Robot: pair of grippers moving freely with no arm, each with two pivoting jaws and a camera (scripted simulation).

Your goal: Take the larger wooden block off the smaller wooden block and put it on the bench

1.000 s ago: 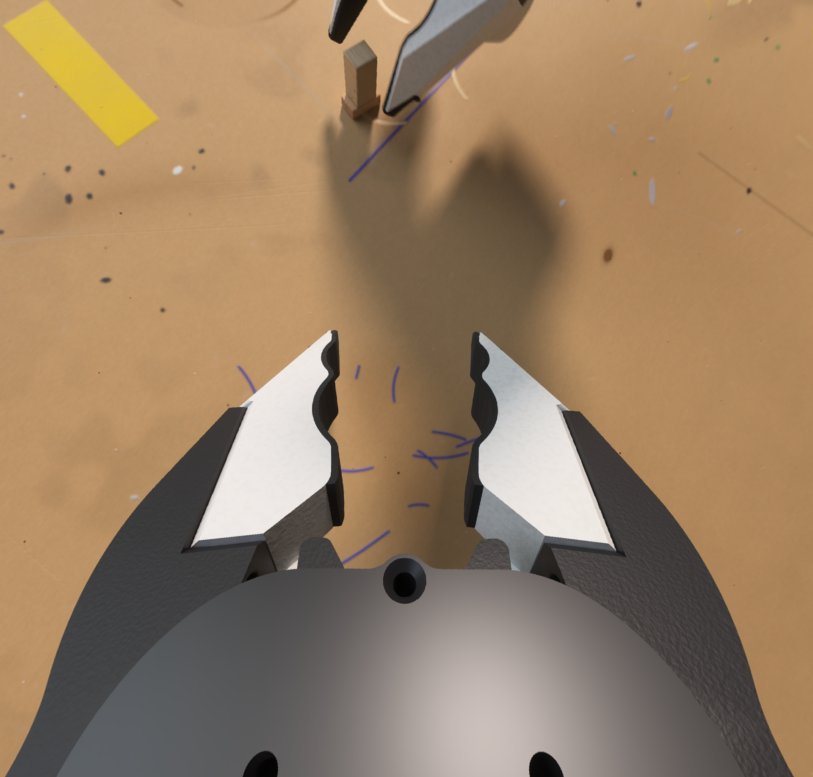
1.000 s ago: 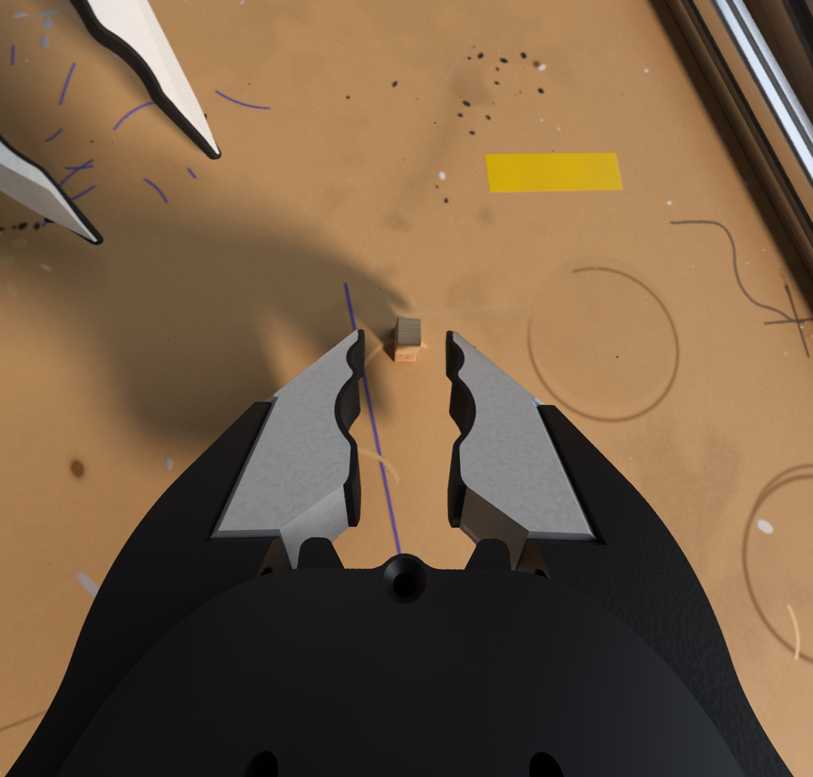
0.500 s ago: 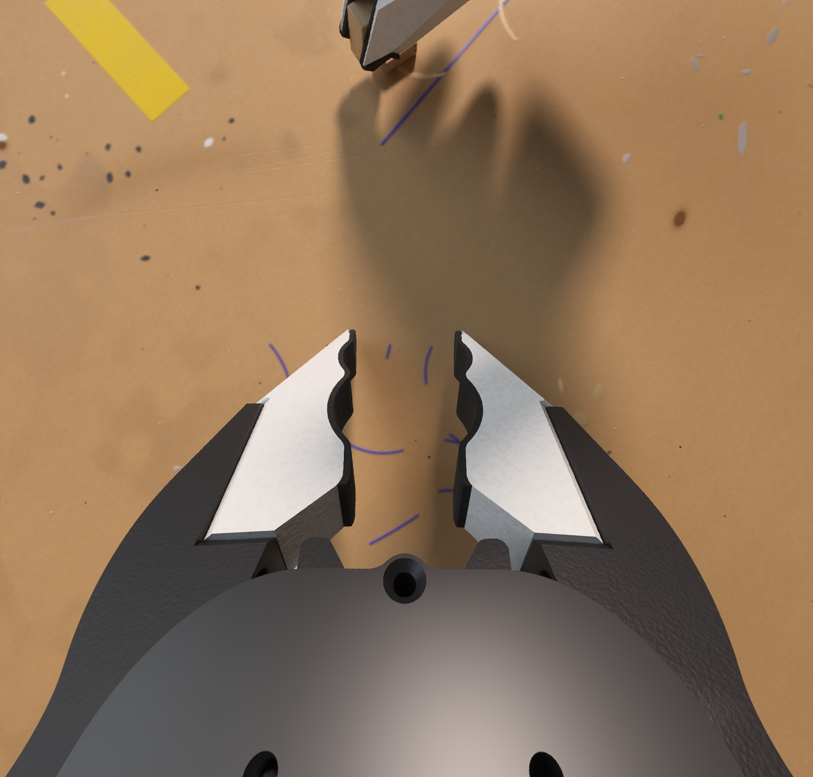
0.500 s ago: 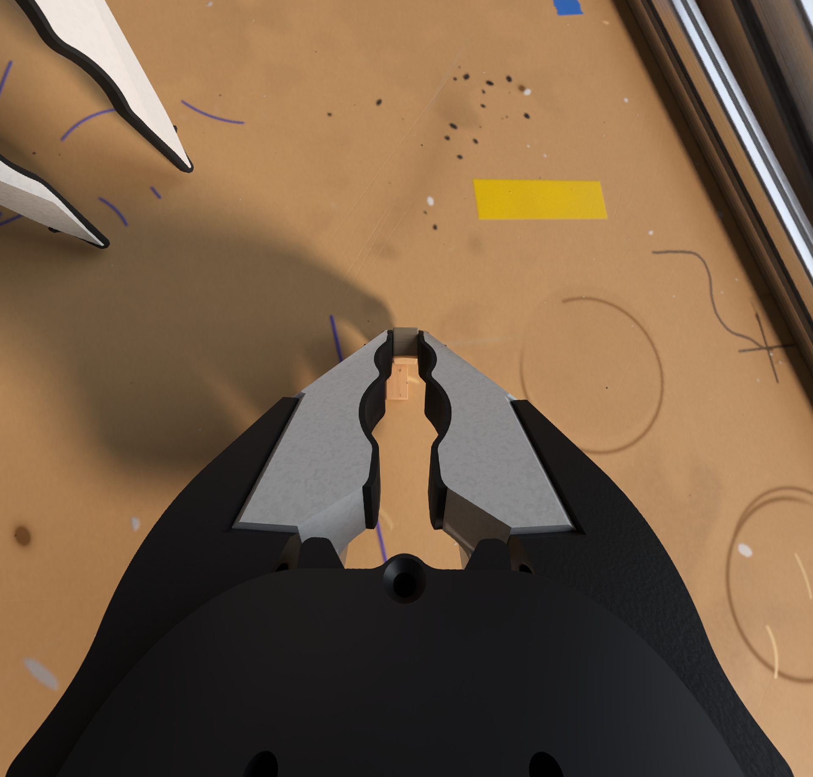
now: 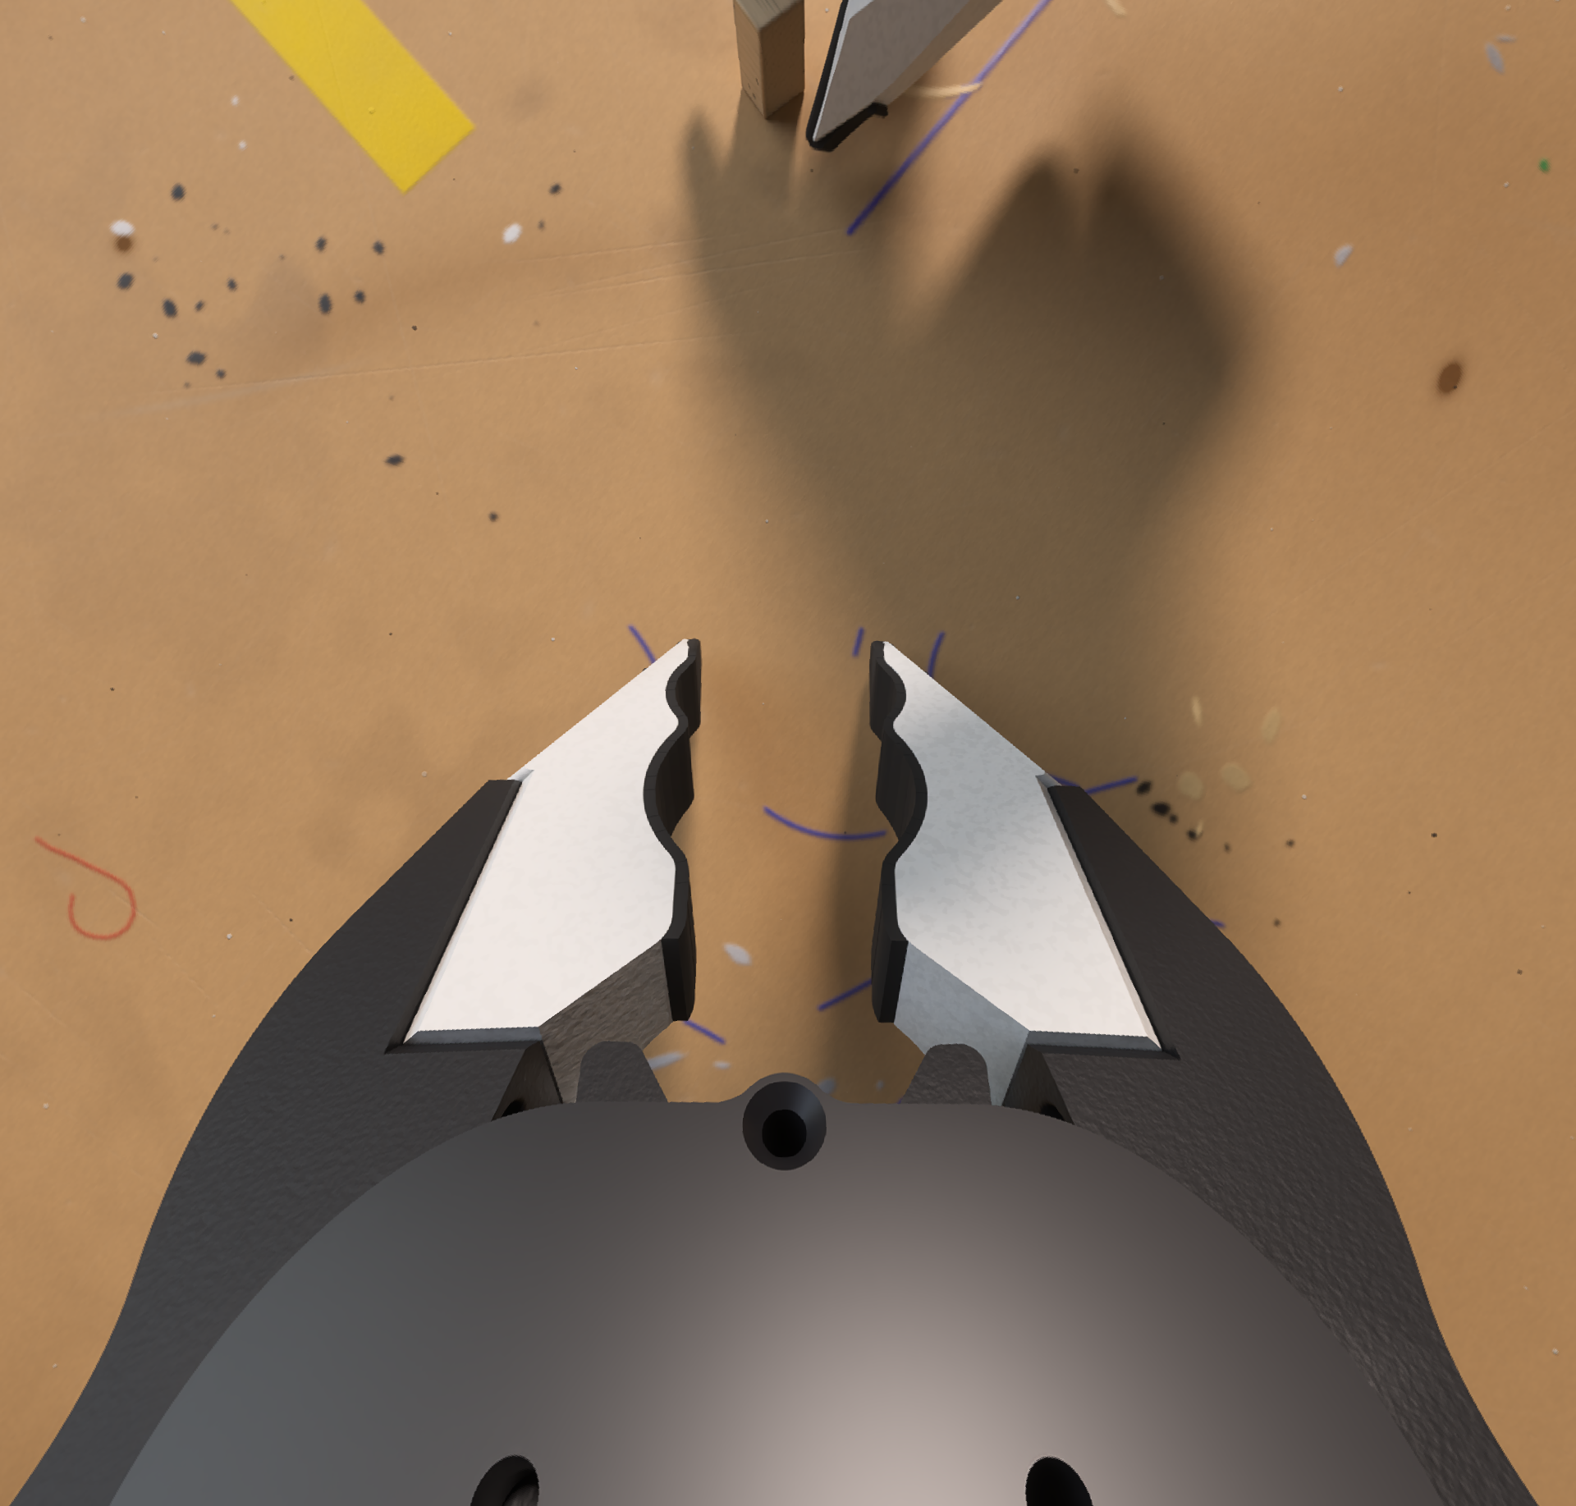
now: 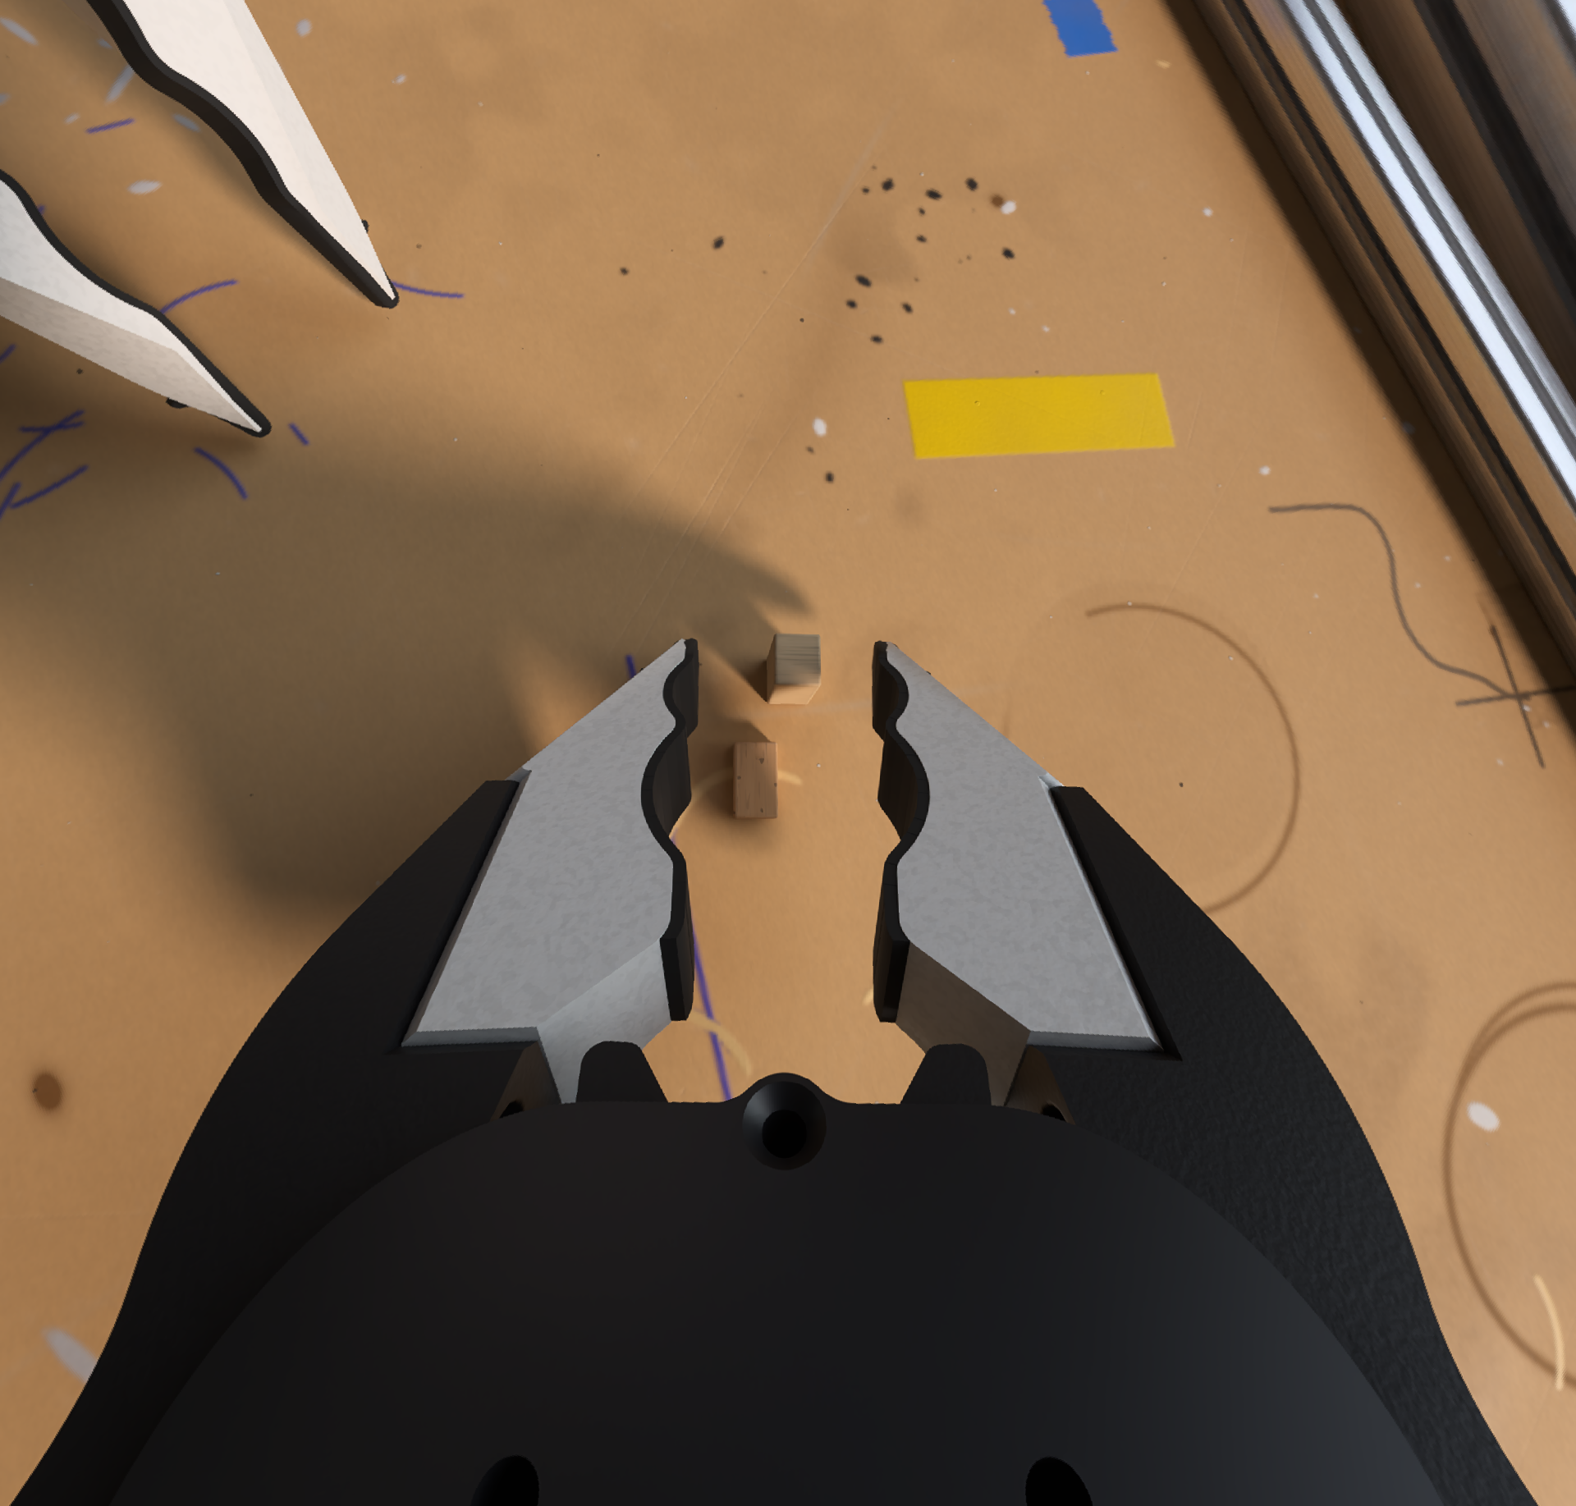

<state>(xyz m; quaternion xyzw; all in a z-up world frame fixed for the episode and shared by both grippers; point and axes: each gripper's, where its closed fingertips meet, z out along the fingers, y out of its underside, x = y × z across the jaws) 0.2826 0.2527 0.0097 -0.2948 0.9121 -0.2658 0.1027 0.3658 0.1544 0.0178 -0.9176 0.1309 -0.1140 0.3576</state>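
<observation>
The larger wooden block (image 6: 793,668) stands upright on the tan bench (image 6: 512,186), just past my right gripper's tips. The smaller, paler block (image 6: 755,779) lies on the bench a little nearer, apart from it. My right gripper (image 6: 785,651) is open and empty, with both blocks between its fingers and touching neither. In the left wrist view the larger block (image 5: 767,41) stands at the top, between the right gripper's fingers (image 5: 904,32); the smaller block is hidden there. My left gripper (image 5: 785,651) is open and empty, well short of the blocks.
A yellow tape strip (image 6: 1036,414) lies beyond the blocks and also shows in the left wrist view (image 5: 333,58). A blue tape patch (image 6: 1079,24) and a metal rail (image 6: 1407,186) run along the far right edge. The left gripper's fingers (image 6: 256,143) reach in at the upper left.
My right gripper, shut on the larger block half a second ago, has opened and let it go. The block now stands on the bench beside the smaller one. The left gripper's jaws narrowed slightly.
</observation>
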